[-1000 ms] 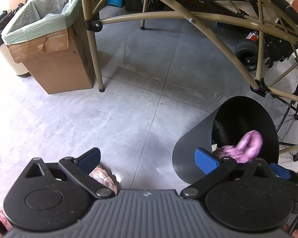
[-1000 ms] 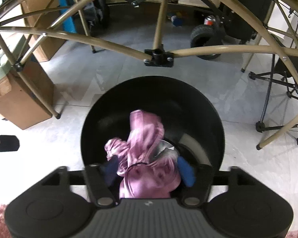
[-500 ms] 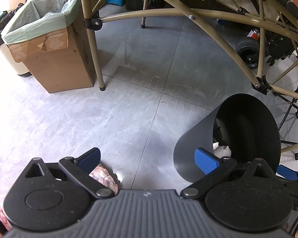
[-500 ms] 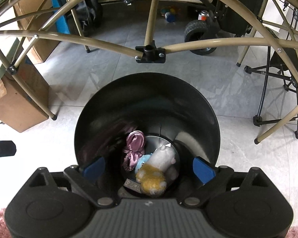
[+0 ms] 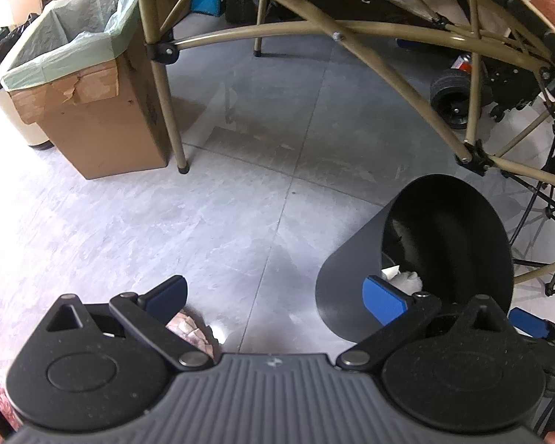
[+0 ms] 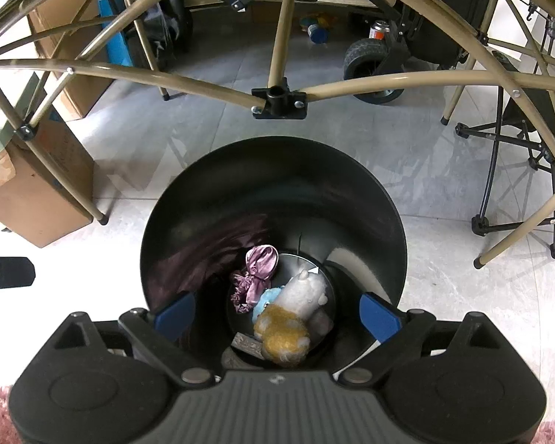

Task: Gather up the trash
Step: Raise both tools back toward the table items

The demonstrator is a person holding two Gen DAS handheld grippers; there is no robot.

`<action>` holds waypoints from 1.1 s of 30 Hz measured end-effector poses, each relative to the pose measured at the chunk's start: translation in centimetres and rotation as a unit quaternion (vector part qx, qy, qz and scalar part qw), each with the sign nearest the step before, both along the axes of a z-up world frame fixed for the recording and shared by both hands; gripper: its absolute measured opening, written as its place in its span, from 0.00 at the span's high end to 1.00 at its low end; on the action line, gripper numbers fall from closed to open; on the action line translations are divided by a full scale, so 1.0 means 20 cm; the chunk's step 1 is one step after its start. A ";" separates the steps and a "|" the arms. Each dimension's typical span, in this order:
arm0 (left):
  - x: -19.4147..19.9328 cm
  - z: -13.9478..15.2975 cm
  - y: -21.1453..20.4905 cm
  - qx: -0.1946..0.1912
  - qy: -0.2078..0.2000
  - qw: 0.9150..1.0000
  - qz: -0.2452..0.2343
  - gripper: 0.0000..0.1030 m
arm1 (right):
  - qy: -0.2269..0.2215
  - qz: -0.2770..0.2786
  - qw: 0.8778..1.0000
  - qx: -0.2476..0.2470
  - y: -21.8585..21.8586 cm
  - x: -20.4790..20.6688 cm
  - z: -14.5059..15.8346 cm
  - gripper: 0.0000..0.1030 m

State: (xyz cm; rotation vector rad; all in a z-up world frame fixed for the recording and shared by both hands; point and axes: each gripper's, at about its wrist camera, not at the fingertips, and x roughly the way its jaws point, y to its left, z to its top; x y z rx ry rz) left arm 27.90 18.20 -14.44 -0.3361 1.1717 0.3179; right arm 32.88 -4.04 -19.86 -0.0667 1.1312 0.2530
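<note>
The grey tiled floor [image 5: 240, 192] filled most of both views, crossed by the tan tube frame [image 6: 351, 81] of folding furniture. In the upper left of the left wrist view stood a cardboard box [image 5: 103, 129] lined with a pale green bag [image 5: 66, 48]. The black bin [image 6: 273, 199] sat on the floor, at the lower right of the left wrist view and in the middle of the right wrist view, which looked straight down into it.

At the bin's bottom lay the trash: a white and yellow plush toy [image 6: 296, 314], touching a bit of light blue stuff [image 6: 264, 301], and beside them at the left a crumpled purple cloth [image 6: 257, 273].

The right tongs [image 6: 277, 314] hung over the bin's mouth with their blue pads [image 6: 379, 316] spread wide, having just been opening, and nothing was between them; the purple cloth lay loose below.

The left tongs [image 5: 277, 296] were also spread wide over bare floor, empty. A pinkish patterned object [image 5: 188, 333] showed just behind their left finger at the lower left; I could not tell what it was.
</note>
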 end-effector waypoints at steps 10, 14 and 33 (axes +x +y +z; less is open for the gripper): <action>-0.02 0.14 -0.12 0.008 -0.063 0.998 -0.029 0.00 | -0.031 -0.003 0.999 0.026 -0.09 -0.05 0.12 0.07; -0.04 0.21 -0.19 0.017 -0.099 0.994 -0.042 0.00 | -0.057 0.000 0.997 0.046 -0.13 -0.10 0.21 0.07; -0.08 0.65 -0.43 0.043 -0.232 0.971 -0.046 0.00 | -0.298 -0.034 0.946 0.123 -0.45 -0.23 0.81 0.00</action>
